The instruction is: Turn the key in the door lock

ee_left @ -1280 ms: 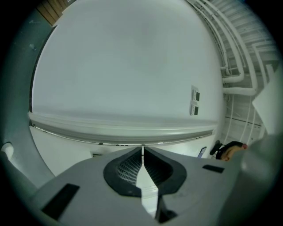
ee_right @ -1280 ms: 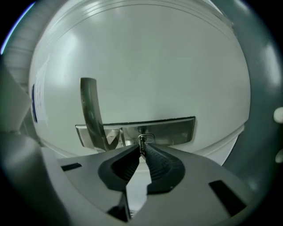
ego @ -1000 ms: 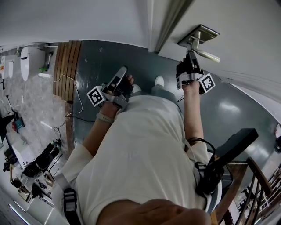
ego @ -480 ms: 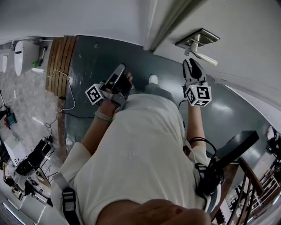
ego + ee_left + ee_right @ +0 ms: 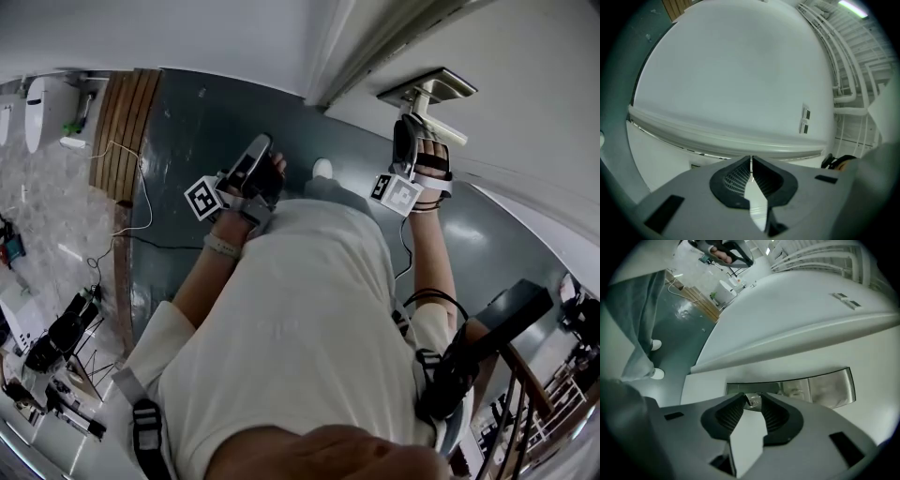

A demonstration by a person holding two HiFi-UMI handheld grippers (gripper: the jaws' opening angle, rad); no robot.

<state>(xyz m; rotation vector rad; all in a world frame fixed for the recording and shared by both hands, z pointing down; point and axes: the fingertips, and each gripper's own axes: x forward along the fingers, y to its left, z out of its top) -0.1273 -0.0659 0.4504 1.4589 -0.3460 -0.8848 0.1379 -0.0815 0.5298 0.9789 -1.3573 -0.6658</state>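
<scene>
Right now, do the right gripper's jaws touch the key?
Cannot tell. In the right gripper view the key sits inside the right gripper, whose jaws have just been opening; neither gap nor contact is plain.

Brushed-metal lock plate [image 5: 820, 387] on a smooth matt door [image 5: 787, 359]; floor [image 5: 216, 122] glossy, ribbed pads [image 5: 730, 414] perhaps rubber.

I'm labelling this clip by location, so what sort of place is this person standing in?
Probably an indoor hallway or landing: a white door with a metal lock plate, a dark smooth floor, and a wooden stair railing at the lower right.
</scene>
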